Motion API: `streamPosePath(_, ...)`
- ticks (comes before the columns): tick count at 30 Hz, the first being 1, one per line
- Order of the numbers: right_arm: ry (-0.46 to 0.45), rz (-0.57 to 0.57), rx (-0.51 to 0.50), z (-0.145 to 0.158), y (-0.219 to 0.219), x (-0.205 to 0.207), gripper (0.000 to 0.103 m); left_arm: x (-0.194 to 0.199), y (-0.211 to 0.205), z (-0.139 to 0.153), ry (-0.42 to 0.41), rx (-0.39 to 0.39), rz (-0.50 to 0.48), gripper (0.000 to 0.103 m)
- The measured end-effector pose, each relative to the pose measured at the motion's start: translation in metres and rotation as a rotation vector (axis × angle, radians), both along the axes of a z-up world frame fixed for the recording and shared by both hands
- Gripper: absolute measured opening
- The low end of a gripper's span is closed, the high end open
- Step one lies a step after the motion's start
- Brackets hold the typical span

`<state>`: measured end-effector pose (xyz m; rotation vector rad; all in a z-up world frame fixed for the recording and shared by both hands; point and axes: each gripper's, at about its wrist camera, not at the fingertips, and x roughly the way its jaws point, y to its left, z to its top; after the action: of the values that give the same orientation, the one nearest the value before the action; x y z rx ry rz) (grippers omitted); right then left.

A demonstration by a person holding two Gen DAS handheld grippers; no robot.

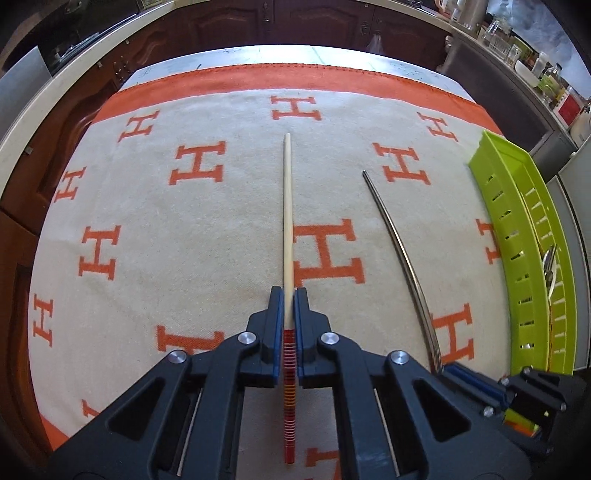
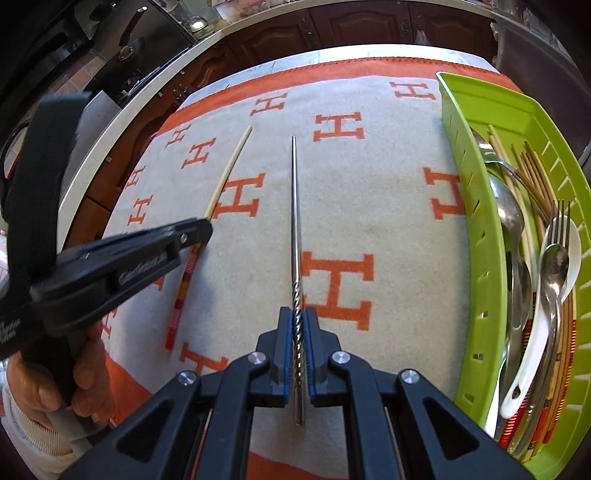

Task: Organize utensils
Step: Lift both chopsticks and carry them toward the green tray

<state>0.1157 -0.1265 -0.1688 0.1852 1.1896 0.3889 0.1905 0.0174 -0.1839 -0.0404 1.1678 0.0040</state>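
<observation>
My left gripper (image 1: 289, 295) is shut on a wooden chopstick (image 1: 287, 206) with a red and yellow banded end; the stick points away over the cloth. It also shows in the right wrist view (image 2: 225, 177), where the left gripper (image 2: 207, 230) clamps it. My right gripper (image 2: 298, 317) is shut on a metal chopstick (image 2: 294, 206) with a twisted grip. The metal chopstick shows in the left wrist view (image 1: 399, 240), with the right gripper (image 1: 448, 369) at its near end. A green slotted tray (image 2: 476, 229) at the right holds spoons, forks and chopsticks.
A beige cloth with orange H letters (image 1: 184, 221) covers the table. The green tray (image 1: 506, 236) lies along its right edge. Dark wood cabinets (image 1: 314, 22) stand beyond the far edge. A cluttered counter (image 1: 535, 62) runs along the right.
</observation>
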Motion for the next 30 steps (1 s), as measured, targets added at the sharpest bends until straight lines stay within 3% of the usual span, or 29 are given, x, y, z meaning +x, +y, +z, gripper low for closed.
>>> streamPosePath(5,-0.044,-0.007,-0.049,0.001,0.009,0.004,0.008,-0.01,0.008,0.0,-0.015,-0.027,0.003,0.004)
streamPosePath(11,-0.13,0.036,-0.124,0.003,0.028,0.006,0.025,-0.024,0.005,0.0,-0.052,-0.001,-0.031,0.009)
streamPosePath(15,-0.157,0.043,-0.152,0.003,0.032,0.005,0.026,-0.028,0.009,0.0,-0.058,-0.044,-0.046,0.028)
streamPosePath(16,-0.164,0.047,-0.157,0.003,0.032,0.004,0.027,-0.029,0.011,0.0,-0.061,-0.044,-0.043,0.037)
streamPosePath(18,-0.176,0.058,-0.174,0.002,0.033,0.003,0.027,-0.032,0.013,-0.001,-0.072,-0.03,-0.034,0.043)
streamPosePath(30,-0.197,0.061,-0.207,0.001,0.041,0.0,0.029,-0.033,0.012,-0.002,-0.095,0.001,-0.017,0.039)
